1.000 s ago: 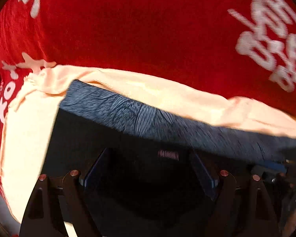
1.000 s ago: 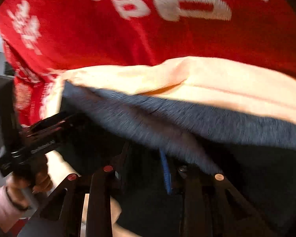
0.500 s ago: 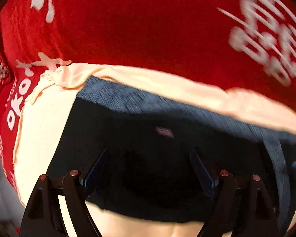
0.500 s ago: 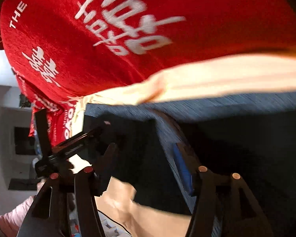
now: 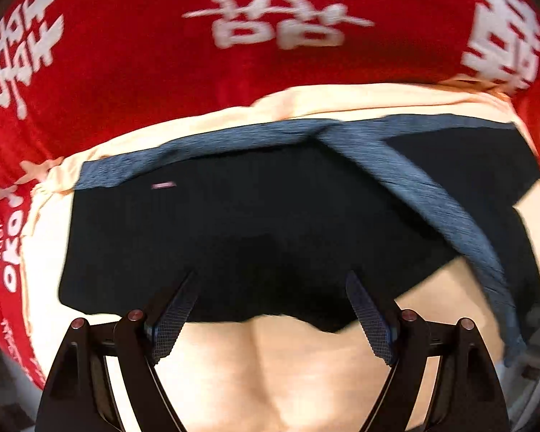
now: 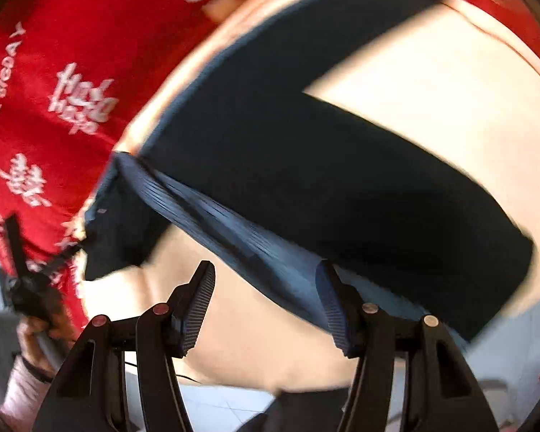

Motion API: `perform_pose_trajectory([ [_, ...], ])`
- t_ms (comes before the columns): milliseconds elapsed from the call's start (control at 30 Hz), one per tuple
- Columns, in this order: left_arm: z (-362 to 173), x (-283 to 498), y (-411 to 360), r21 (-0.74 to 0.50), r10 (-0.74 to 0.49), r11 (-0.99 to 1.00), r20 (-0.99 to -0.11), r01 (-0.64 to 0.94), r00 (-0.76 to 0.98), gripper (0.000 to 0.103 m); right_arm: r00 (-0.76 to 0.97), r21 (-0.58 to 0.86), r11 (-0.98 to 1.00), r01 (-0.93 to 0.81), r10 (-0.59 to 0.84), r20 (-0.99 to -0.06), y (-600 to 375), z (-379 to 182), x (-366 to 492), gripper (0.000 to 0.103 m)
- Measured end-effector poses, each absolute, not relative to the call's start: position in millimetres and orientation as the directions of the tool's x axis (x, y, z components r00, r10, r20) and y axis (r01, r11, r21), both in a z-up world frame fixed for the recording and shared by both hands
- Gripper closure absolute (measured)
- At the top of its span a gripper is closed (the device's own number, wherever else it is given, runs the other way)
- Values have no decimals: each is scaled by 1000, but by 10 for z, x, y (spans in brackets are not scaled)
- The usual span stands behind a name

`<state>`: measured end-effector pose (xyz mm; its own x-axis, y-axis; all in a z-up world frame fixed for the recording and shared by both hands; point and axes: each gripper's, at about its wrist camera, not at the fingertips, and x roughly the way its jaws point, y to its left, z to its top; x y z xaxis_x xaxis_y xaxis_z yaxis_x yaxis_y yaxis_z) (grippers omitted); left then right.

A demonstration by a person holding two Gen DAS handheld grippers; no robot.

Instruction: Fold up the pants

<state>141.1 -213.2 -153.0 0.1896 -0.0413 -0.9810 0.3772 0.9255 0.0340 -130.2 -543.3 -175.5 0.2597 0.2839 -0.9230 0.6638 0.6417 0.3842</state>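
Dark navy pants [image 5: 255, 230] with a lighter blue-grey waistband [image 5: 424, 187] lie flat on a cream cloth [image 5: 298, 367]. My left gripper [image 5: 270, 309] is open and empty, its fingertips just over the pants' near hem. In the right wrist view the pants [image 6: 306, 165] spread across the middle, the waistband [image 6: 234, 230] running toward my right gripper [image 6: 266, 288], which is open and empty just above the waistband's near edge. The left gripper [image 6: 28, 280] shows at the far left of that view, held by a hand.
The cream cloth [image 6: 432, 108] lies on a red cover with white lettering [image 5: 133, 72], also in the right wrist view [image 6: 54, 108]. The cream cloth's near edge drops off to a pale floor [image 6: 226, 406] below my right gripper.
Both grippers have pulled back and up from the pants. The fabric that filled their jaws now lies flat on the cream cloth, and both jaws are empty.
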Motion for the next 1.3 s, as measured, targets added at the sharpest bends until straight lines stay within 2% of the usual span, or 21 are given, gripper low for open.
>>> perform_pose_trajectory([
  [233,-1421,820,-2545,-169,-219,882,-974,440,64,18,258,324,538,778,197,-946,-5529,-1899,-2244,41],
  [333,-1487,582,-2878,-220,-253,862,-967,457,11,18,237,302,534,790,188,-953,-5596,-2002,-2411,41],
  [533,-1922,379,-3574,-277,-273,842,-959,463,-78,18,276,387,572,724,274,-921,-5762,-2159,-2455,41],
  [733,-2149,279,-3842,-257,-231,876,-966,408,-114,18,301,482,570,665,386,-872,-5885,-2266,-2490,42],
  [800,-2157,245,-3908,-261,-235,879,-965,399,-113,18,313,509,563,650,413,-856,-5918,-2264,-2475,48],
  [867,-2168,231,-3955,-274,-247,879,-962,389,-120,18,307,519,567,639,431,-849,-5933,-2278,-2471,49],
  [933,-2196,215,-4025,-292,-259,880,-956,374,-136,18,302,529,549,647,453,-839,-5954,-2294,-2480,59],
  [967,-2211,212,-4048,-295,-260,881,-955,370,-140,18,297,534,536,653,468,-832,-5969,-2307,-2489,70],
  [1000,-2228,202,-4078,-301,-264,881,-953,364,-147,19,283,531,530,661,480,-831,-5971,-2322,-2483,88],
  [1033,-2243,192,-4097,-300,-262,884,-953,358,-152,19,273,527,525,668,486,-830,-5980,-2330,-2479,98],
  [1067,-2254,186,-4108,-302,-263,886,-952,352,-155,27,274,530,512,676,493,-826,-6000,-2318,-2482,99],
  [1100,-2258,190,-4110,-301,-261,889,-952,345,-158,40,289,544,493,679,502,-816,-6029,-2281,-2481,100],
  [1133,-2252,207,-4114,-299,-259,892,-953,338,-159,46,305,558,481,676,507,-806,-6050,-2229,-2463,100],
  [1167,-2244,229,-4106,-316,-274,891,-947,326,-168,67,323,574,473,668,511,-797,-6085,-2156,-2436,100],
  [1200,-2244,250,-4106,-327,-283,892,-942,314,-179,78,341,590,472,655,512,-788,-6132,-2063,-2393,100],
  [1267,-2200,310,-4101,-348,-303,892,-934,288,-190,79,373,618,475,626,513,-773,-6236,-1890,-2295,100],
  [1300,-2153,332,-4122,-352,-309,889,-933,291,-185,83,388,628,485,609,508,-769,-6318,-1789,-2214,100],
])
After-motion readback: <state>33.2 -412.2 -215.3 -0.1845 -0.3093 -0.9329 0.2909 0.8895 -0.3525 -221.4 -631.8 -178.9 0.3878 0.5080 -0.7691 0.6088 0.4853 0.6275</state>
